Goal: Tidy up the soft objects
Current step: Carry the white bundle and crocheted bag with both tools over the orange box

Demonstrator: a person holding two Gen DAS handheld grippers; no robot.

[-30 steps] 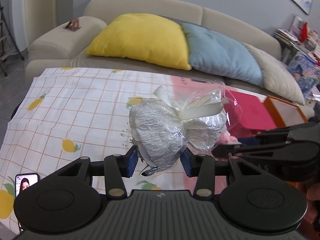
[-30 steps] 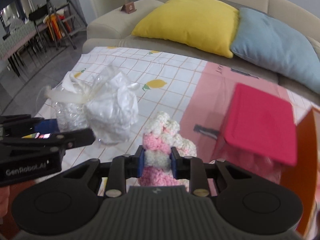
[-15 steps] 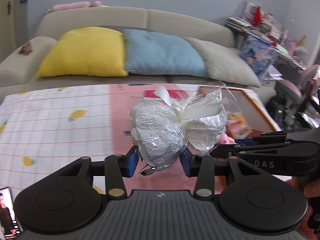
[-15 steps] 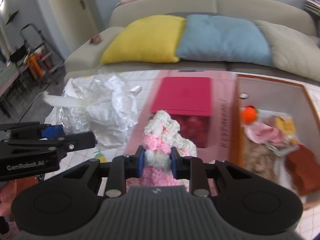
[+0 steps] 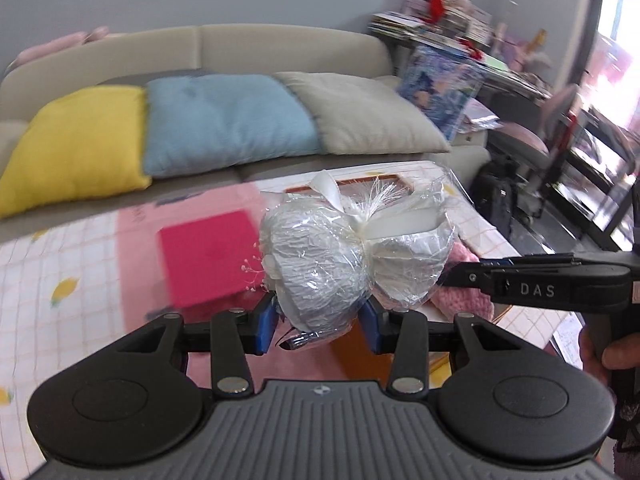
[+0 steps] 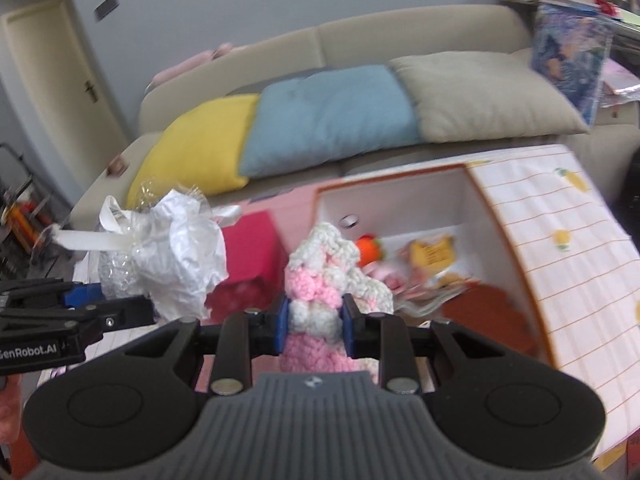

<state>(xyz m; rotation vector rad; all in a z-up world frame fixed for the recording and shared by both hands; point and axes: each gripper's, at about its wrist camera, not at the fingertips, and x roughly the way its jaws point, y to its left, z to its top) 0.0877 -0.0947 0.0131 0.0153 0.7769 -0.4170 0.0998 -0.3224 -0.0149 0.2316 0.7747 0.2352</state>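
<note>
Above the pink-and-checked tablecloth [image 5: 80,264], a crinkled white bundle wrapped in clear cellophane and tied with cream ribbon [image 5: 348,256] was clamped by the left gripper [image 5: 318,320]. A chunky pink-and-white crocheted piece [image 6: 320,292] was pinched by the right gripper [image 6: 314,322], before an orange-rimmed white box [image 6: 400,196] of soft items.

The right gripper [image 6: 313,322] clamps a pink-and-white crocheted piece [image 6: 320,276] before the open orange-rimmed box [image 6: 516,240].

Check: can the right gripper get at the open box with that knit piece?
Probably yes. The right gripper, shut on the knit piece, faces the box; its top is open and nothing blocks the way.
</note>
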